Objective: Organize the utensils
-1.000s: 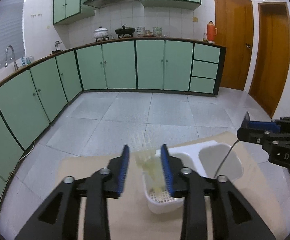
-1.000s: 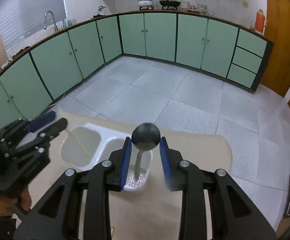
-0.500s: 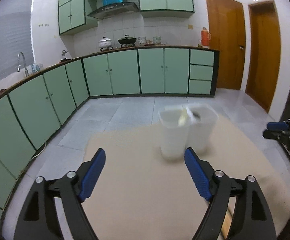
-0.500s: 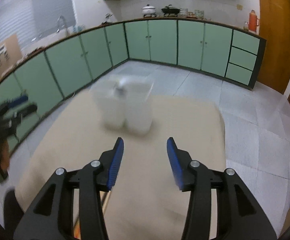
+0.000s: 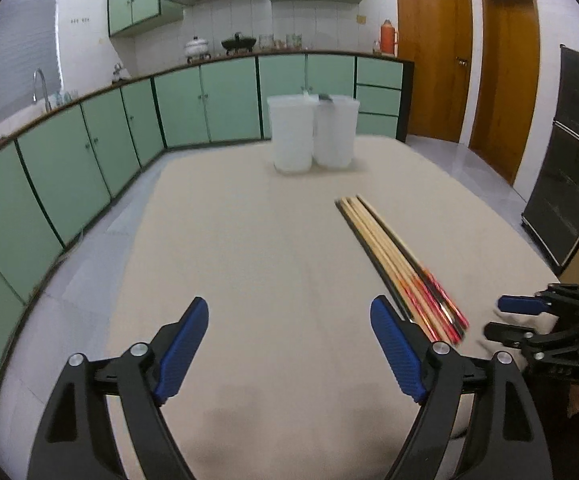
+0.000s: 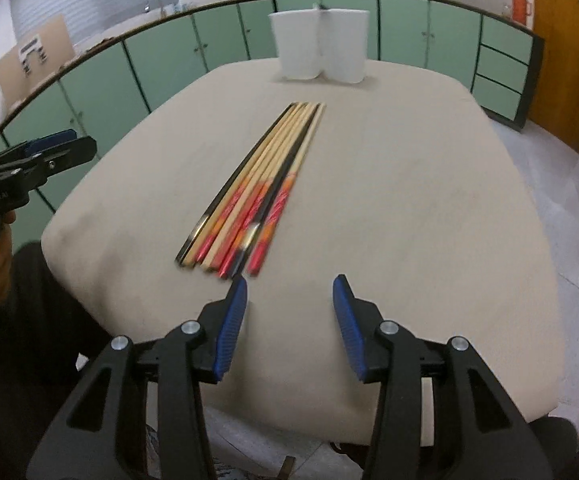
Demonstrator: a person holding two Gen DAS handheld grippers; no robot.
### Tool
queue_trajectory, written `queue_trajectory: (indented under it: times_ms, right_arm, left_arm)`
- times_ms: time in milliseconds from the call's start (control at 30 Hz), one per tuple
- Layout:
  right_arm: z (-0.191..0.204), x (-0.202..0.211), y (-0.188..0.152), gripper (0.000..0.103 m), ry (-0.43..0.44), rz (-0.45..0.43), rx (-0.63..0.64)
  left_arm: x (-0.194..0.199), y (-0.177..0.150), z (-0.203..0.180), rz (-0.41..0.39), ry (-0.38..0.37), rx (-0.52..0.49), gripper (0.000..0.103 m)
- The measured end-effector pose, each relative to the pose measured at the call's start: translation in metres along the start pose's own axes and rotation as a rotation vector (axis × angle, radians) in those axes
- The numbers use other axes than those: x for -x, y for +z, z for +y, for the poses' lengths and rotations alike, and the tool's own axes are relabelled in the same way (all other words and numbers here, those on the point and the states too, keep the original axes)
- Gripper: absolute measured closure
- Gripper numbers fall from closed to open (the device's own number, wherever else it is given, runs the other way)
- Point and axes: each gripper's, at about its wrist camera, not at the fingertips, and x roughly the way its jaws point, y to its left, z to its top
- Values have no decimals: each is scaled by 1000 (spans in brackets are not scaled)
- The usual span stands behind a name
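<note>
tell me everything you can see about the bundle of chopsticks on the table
The chopsticks lie flat in one tight side-by-side row on the beige table, their narrow ends towards the white utensil holder but well short of it. Most look like pale wood with red and orange patterned handles; a few are glossy black. The picture is too blurred to count them. Nothing grips or touches them.
</note>
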Motion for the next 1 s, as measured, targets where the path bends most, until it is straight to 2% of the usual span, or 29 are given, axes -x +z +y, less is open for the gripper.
queue_trajectory:
  times_ms: [167,267,400,500,700,767,867,1000]
  right_arm:
    - [6,-15,5,58,-37,-23,47]
    - [-2,-19,12,57,-43,-35,36]
    - [-27,-22,14,57,-84,-39,-12]
    - [-36,-20,12,57,-91,-43,-2]
    - [-59,-17,9,54,-62,-45,-59]
    - [-57,-16,7,51,-57,-46,-52]
    - [-53,-15,6,47,-52,-47,-33]
    - [-48,-16,7,48,-49,-51,-21]
  left_arm:
    - [-3,-17,5,23,5,22,21]
    - [-6,-27,1,44,-23,13,21]
    - [-12,-34,-20,63,-58,-32,21]
    - [-21,-38,-42,84,-89,-84,21]
    - [-43,-41,-73,134,-88,-165,21]
    - [-49,-40,-79,141,-60,-183,20]
    - [-54,-35,-78,147,-50,-156,19]
    - [-59,-29,-66,144,-14,-98,20]
